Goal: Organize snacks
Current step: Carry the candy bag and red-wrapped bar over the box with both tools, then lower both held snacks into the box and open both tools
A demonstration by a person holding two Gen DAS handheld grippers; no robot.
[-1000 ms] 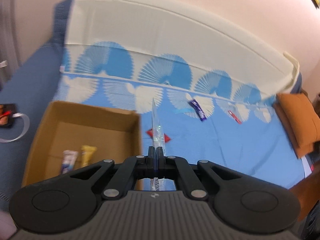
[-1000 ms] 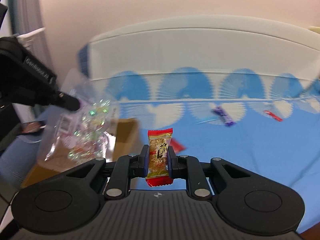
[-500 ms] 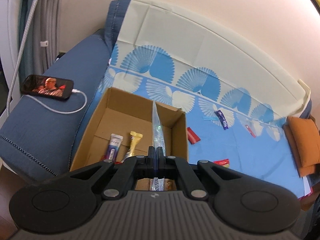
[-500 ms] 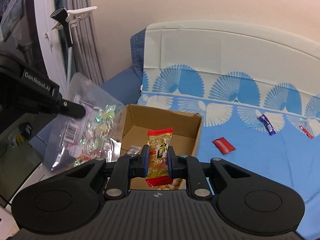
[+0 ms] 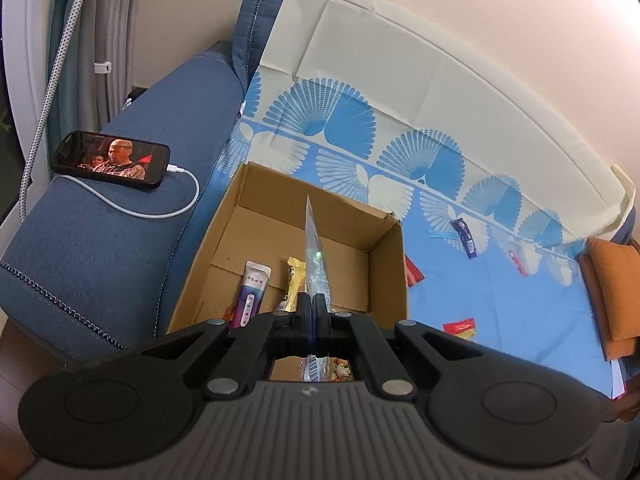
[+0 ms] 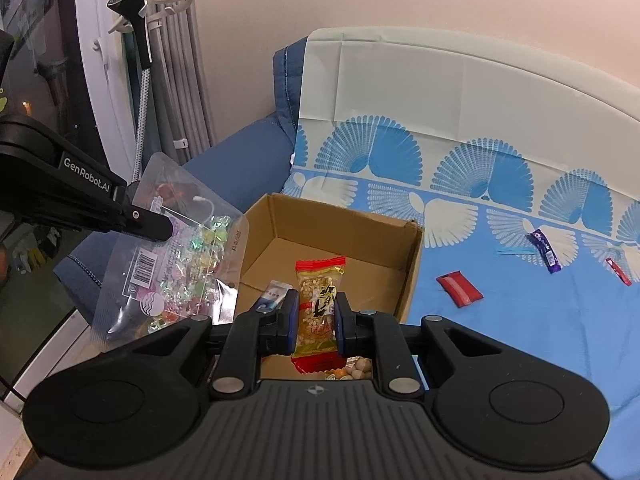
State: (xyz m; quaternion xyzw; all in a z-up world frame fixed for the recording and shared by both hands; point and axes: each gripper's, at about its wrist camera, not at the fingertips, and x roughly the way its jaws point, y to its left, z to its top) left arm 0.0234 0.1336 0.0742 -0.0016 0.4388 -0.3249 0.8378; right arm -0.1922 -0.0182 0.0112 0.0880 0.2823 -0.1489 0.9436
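Note:
An open cardboard box stands on the blue patterned cloth. My left gripper is shut on a clear bag of candies, seen edge-on above the box; the bag shows flat in the right wrist view, left of the box. My right gripper is shut on a red and yellow snack packet, held over the box's near part. A purple and white packet and a yellow bar lie inside the box.
Loose snacks lie on the cloth right of the box: a red packet, a purple bar, a small red stick. A phone with a cable rests on the blue sofa arm. An orange cushion lies at far right.
Both grippers have swung left from over the cloth to above the box, each keeping its snack. The box now sits directly below them.

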